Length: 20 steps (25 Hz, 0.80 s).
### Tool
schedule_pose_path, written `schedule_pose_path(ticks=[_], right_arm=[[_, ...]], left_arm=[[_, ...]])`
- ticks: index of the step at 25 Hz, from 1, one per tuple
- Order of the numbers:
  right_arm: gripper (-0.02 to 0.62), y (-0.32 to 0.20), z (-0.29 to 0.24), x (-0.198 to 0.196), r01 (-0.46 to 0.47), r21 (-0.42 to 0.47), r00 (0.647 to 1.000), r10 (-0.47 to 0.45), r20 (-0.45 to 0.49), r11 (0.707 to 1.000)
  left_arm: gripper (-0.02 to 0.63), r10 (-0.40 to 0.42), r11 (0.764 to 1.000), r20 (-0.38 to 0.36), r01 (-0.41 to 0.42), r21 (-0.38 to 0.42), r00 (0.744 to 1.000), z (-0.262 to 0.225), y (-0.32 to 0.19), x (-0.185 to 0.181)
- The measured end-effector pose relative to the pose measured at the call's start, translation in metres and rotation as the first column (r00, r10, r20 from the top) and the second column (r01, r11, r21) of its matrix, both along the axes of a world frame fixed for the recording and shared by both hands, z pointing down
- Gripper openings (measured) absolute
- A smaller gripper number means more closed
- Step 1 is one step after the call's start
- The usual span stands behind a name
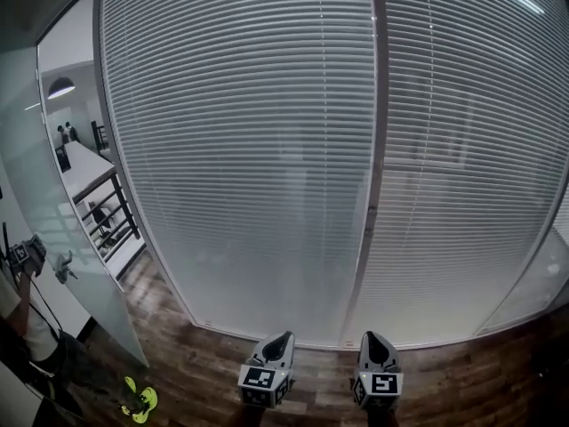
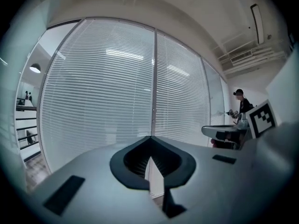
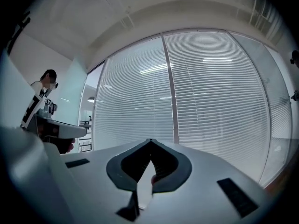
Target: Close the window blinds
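Note:
White horizontal window blinds fill the wall ahead in two panels, a left panel (image 1: 240, 149) and a right panel (image 1: 471, 149), split by a grey mullion (image 1: 375, 105). The slats hang down almost to the floor. Both grippers are low in the head view, short of the blinds and pointing at them. My left gripper (image 1: 283, 337) is shut with nothing in it, and its tips meet in the left gripper view (image 2: 150, 137). My right gripper (image 1: 371, 336) is also shut and empty, its tips together in the right gripper view (image 3: 150, 140). Neither touches the blinds (image 2: 98, 92) (image 3: 219, 92).
A wooden floor (image 1: 204, 363) runs under the blinds. A frosted glass partition (image 1: 53, 238) stands at the left, with a person (image 1: 27, 327) beside it holding a device. A yellow-green object (image 1: 138, 400) lies on the floor near them. The same person (image 2: 240, 104) (image 3: 42, 94) shows in both gripper views.

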State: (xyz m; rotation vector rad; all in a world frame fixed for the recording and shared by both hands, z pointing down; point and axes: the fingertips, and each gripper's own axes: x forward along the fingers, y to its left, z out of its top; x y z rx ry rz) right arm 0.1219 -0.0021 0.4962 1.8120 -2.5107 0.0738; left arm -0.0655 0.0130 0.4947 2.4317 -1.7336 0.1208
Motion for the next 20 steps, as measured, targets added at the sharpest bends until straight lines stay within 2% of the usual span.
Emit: schedule_pose_path(ticks=[5,12,20], right_arm=[[0.003,0.024,-0.006,-0.018,-0.035,0.032,0.998,0.036,-0.053,0.999],[0.003,0.038,-0.018,-0.042,-0.01,0.086,0.998,0.016,-0.068,0.996],[0.003,0.075,-0.024,-0.063,0.013,0.103,0.996,-0.003,-0.089,0.995]], left_arm=[[0.0,0.02,1.0,0.004,-0.02,0.004,1.0,-0.003,0.015,-0.016],[0.0,0.063,0.997,0.002,-0.063,0.037,0.998,-0.009,0.027,-0.023],[0.0,0.046,0.998,-0.036,-0.044,0.052,0.998,-0.013,0.06,-0.044]])
